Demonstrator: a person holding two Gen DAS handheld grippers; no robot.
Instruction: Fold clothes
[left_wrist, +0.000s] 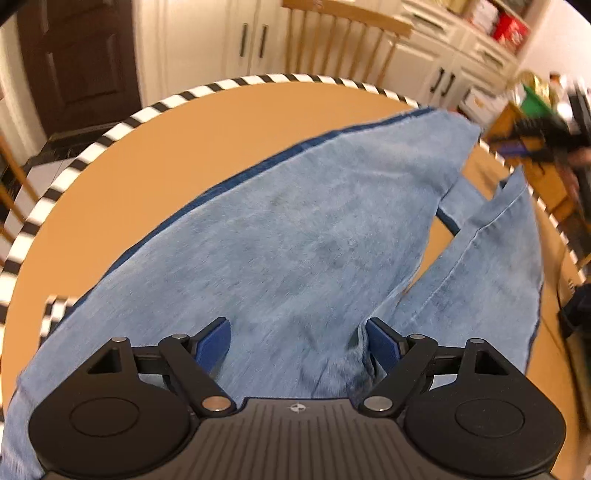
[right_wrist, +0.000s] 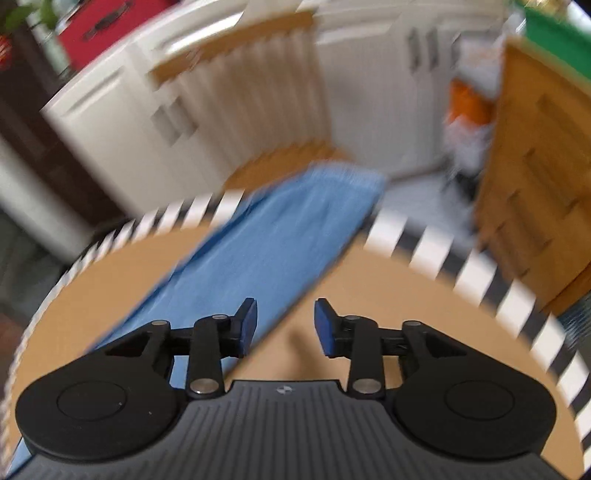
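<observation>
Left gripper (left_wrist: 297, 338) low over the jeans (left_wrist: 295, 229), jaws spread wide with denim between its 2 blue pads, right gripper (right_wrist: 285, 325) released above bare table (right_wrist: 388, 295), jeans spread across the round tan table, striped rim (left_wrist: 229, 83), wooden chair (left_wrist: 343, 33) beyond, view blurred

The light blue denim jeans (left_wrist: 295, 221) show a darker navy strip along one edge. The round tan wooden table (left_wrist: 155, 166) carries a black-and-white striped rim, and both black plastic grippers (left_wrist: 299, 343) (right_wrist: 284, 325) have dark blue finger pads (right_wrist: 248, 325).
</observation>
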